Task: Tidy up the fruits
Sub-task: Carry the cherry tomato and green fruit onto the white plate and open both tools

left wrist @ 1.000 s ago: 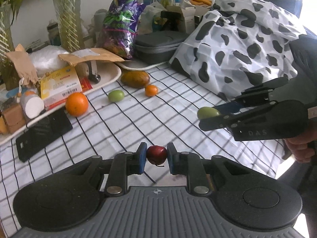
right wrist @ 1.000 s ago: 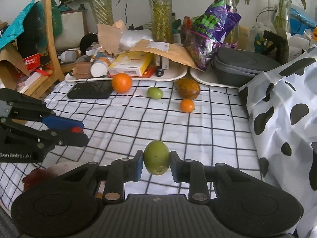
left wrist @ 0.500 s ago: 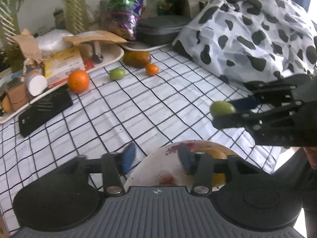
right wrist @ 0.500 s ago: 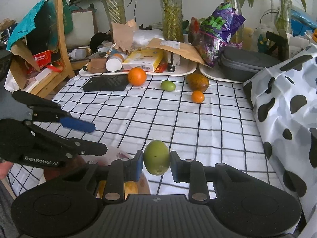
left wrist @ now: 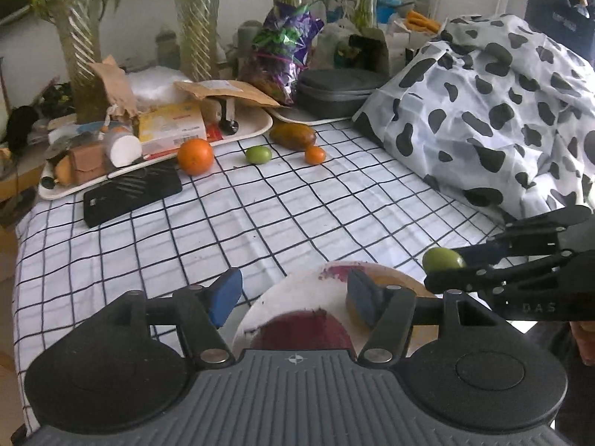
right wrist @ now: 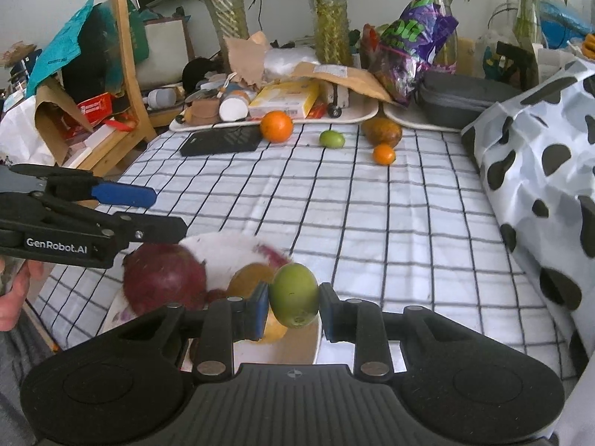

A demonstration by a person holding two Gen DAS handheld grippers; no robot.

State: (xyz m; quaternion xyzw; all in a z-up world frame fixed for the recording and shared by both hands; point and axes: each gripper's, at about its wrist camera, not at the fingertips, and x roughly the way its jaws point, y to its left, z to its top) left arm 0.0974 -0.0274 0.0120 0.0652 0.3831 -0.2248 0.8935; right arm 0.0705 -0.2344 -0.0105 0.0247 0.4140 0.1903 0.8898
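Green fruit (right wrist: 293, 294) clamped between right gripper (right wrist: 292, 310) pads; above plate (right wrist: 223, 239).

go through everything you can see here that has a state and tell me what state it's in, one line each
Left gripper: jaws opening, nothing between them.
Right gripper: shut on the oval green fruit.
White plate: holds a large dark red fruit and a brownish fruit.
Big round orange: loose on the checked cloth.
Small green fruit: loose on the cloth.
Small orange: loose on the cloth.
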